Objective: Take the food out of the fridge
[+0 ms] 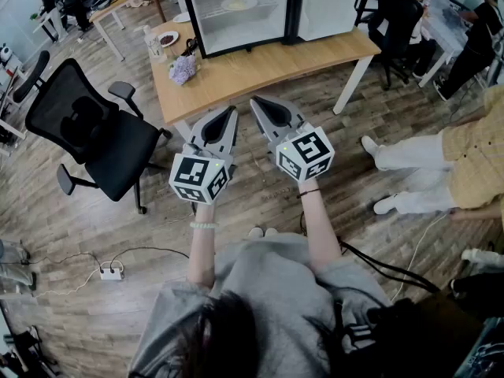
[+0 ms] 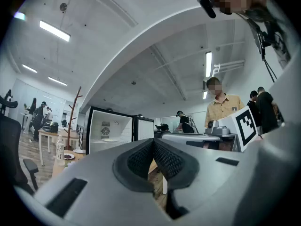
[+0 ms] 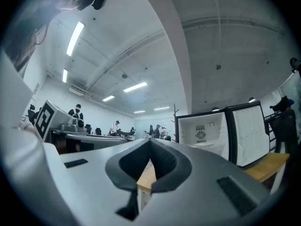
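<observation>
A small black fridge stands open on the wooden table, its door swung to the right. A pale plate of food lies on its shelf. My left gripper and right gripper hover side by side in front of the table edge, well short of the fridge, both shut and holding nothing. In the left gripper view, the fridge and plate show beyond the closed left gripper. The right gripper view shows the fridge and plate past the closed right gripper.
On the table's left end are a plate of dark food, a bottle and a purple bundle. A black office chair stands left of me. A seated person is at the right. A power strip lies on the floor.
</observation>
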Action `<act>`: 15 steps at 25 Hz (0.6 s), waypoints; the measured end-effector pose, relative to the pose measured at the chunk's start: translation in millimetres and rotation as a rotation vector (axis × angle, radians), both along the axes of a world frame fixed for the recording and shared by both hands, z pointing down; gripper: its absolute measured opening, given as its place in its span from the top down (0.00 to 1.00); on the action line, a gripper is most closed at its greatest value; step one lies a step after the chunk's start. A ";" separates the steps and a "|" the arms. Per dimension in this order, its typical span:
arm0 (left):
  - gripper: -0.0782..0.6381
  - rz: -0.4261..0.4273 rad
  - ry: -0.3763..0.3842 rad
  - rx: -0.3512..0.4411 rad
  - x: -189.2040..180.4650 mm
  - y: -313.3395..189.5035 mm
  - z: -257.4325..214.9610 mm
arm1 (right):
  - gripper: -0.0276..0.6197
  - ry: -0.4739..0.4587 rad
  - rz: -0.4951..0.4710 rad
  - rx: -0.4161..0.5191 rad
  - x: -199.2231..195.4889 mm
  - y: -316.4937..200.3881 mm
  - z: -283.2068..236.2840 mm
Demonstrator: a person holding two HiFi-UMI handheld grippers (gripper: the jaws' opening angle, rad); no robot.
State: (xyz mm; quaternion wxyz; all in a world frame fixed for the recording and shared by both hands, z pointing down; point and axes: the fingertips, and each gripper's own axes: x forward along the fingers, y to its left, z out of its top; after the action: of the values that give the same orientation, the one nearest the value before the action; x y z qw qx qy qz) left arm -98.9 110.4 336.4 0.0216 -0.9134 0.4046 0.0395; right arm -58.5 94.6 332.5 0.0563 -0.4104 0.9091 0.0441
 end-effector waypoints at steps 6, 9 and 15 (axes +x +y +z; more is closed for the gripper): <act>0.88 0.002 -0.001 0.001 11.3 -4.9 0.9 | 0.95 0.002 -0.001 -0.002 10.0 -4.6 3.0; 0.88 -0.002 -0.003 0.000 18.1 -8.8 0.4 | 0.95 0.008 -0.003 -0.008 16.9 -8.3 4.2; 0.88 -0.017 0.002 -0.011 28.9 -17.2 3.3 | 0.95 -0.003 -0.015 -0.013 28.9 -15.8 2.0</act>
State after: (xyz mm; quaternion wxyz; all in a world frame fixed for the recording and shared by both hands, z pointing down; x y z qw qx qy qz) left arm -70.1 93.2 339.7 0.0165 -0.9100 0.4125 0.0380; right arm -29.6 78.9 334.6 0.0553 -0.4041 0.9123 0.0374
